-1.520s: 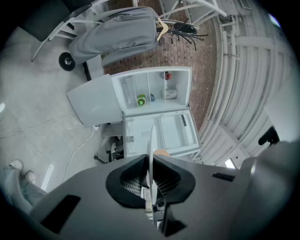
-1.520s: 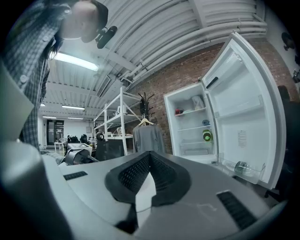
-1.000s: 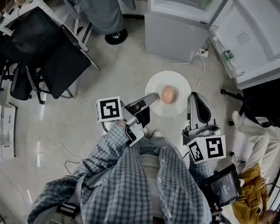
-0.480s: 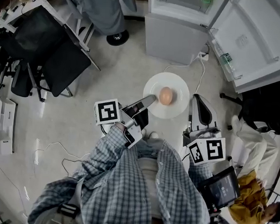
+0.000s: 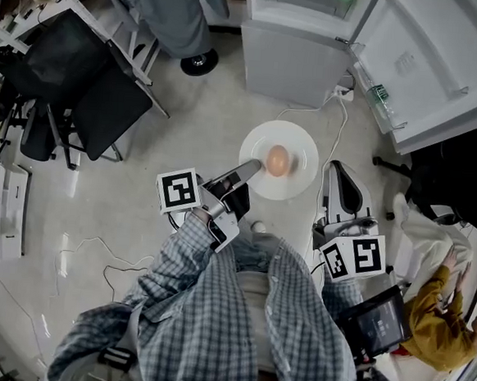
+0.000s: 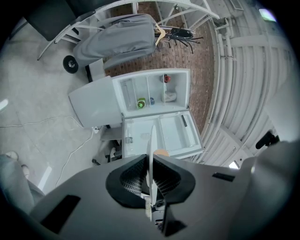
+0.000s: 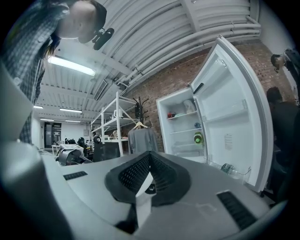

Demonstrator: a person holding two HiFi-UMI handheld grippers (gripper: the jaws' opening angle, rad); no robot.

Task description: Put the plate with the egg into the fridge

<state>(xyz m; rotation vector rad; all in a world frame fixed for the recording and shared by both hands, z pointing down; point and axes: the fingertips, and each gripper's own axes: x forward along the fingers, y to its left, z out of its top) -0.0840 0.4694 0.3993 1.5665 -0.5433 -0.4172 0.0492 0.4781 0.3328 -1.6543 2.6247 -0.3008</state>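
The egg (image 5: 279, 160) sat on the plate (image 5: 298, 143), near its middle. The plate was over the floor (image 5: 185, 140), just before the open fridge (image 5: 290, 58), with its near-left rim caught in the left tool (image 5: 252, 169). The right tool (image 5: 337, 170) stood just right of the plate (apart from it). The fridge door (image 5: 446, 62) stood open to the right, a bottle (image 5: 379, 96) in its shelf. A chair (image 5: 90, 92) stood well to the left, and a cable (image 5: 340, 124) lay between fridge and plate.

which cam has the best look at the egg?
Head view: the egg shows whole from above, on the white plate. Left gripper view catches only a sliver past the plate's edge-on rim. Right gripper view shows none of it.
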